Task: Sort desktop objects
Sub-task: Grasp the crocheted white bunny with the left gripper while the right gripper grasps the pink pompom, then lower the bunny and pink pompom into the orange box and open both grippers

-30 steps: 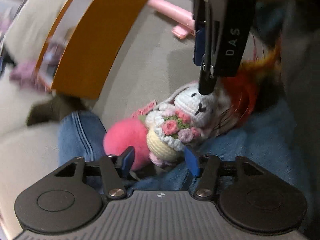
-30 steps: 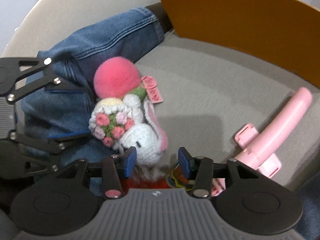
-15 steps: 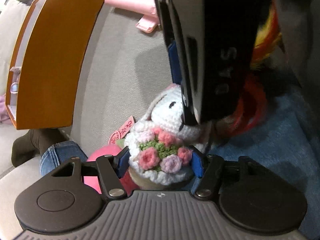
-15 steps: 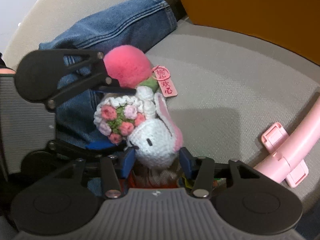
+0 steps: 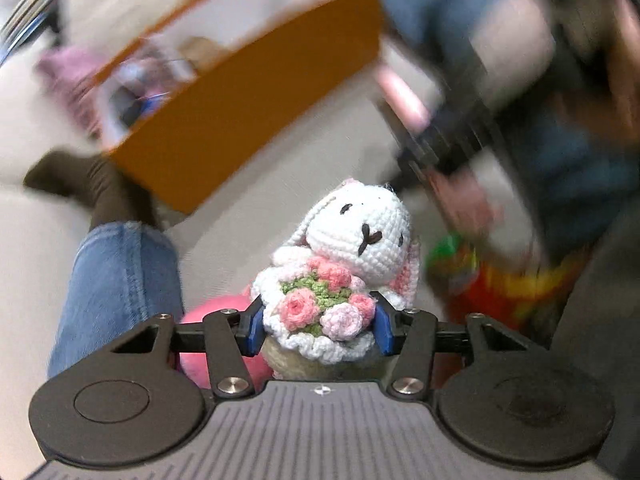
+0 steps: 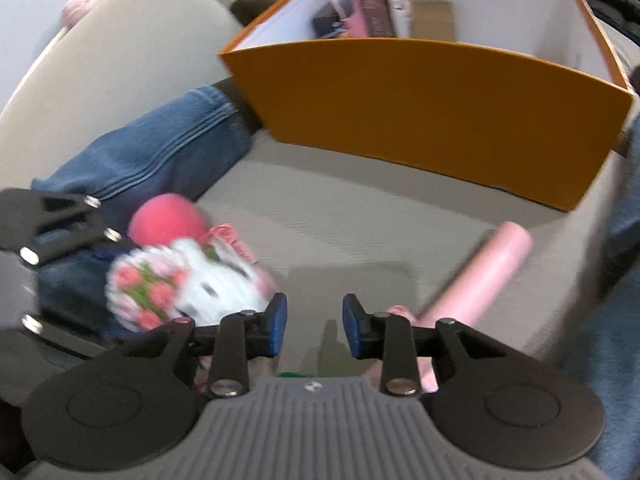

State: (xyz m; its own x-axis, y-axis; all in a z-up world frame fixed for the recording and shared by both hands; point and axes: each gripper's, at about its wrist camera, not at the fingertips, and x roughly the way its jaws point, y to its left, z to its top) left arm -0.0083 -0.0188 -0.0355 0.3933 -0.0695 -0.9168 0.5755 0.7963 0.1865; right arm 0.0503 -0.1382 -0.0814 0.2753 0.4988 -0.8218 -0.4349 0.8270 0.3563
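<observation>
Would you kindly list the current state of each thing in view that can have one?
left gripper: shut on the crochet bunny
crochet bunny: held at its bouquet, upright
right gripper: open, holding nothing
orange box: open-topped, items inside
pink tube: lying on the cushion, not held

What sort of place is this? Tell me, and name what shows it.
Probably a home living room, worked on a sofa rather than a desk: beige upholstered cushions, a jeans-clad leg resting on them, and an open orange cardboard storage box holding small items. A white crocheted bunny suggests household clutter.
</observation>
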